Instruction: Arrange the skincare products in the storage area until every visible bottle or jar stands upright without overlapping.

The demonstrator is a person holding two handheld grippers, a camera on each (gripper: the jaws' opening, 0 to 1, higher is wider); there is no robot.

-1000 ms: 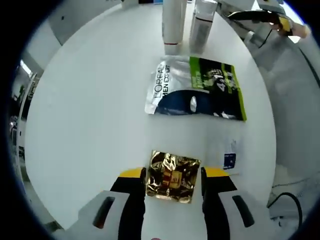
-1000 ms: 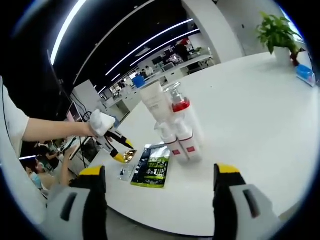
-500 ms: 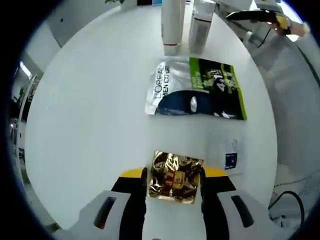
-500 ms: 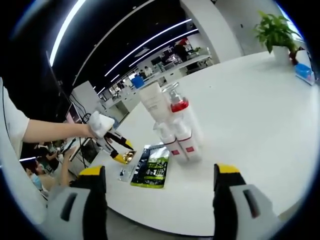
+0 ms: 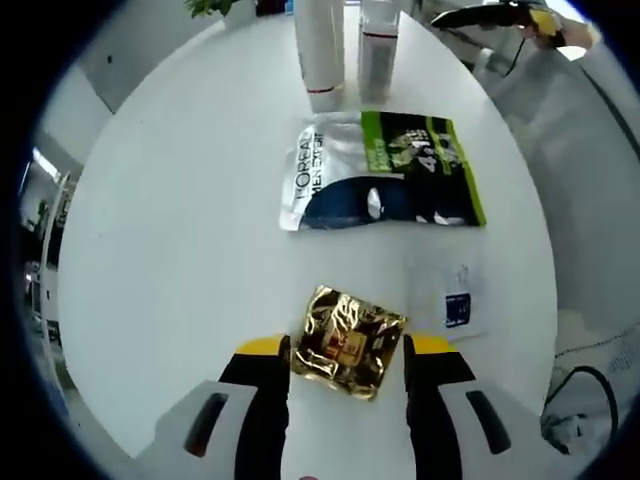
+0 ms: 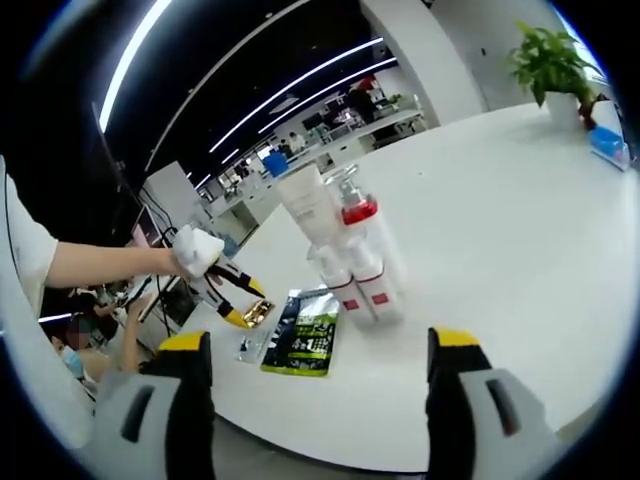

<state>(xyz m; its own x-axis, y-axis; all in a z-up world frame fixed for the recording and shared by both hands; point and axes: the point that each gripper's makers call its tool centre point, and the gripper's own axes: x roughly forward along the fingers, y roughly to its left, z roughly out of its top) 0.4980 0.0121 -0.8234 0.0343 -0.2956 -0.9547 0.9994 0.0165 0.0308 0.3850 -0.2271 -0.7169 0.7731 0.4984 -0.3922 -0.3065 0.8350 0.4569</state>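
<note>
Left gripper (image 5: pixel 346 350): jaws set narrowly on either side of a gold sachet (image 5: pixel 348 341), which lies flat on the white table (image 5: pixel 170 220); whether they touch it cannot be told. Beyond it lie a green-and-silver pouch (image 5: pixel 385 170) and a small white sachet (image 5: pixel 456 300). Bottles (image 6: pixel 350 250) stand upright in a tight cluster past the pouch. Right gripper (image 6: pixel 315 372): jaws wide apart, holding nothing, above the table edge. A potted plant (image 6: pixel 555 65) stands far off.
</note>
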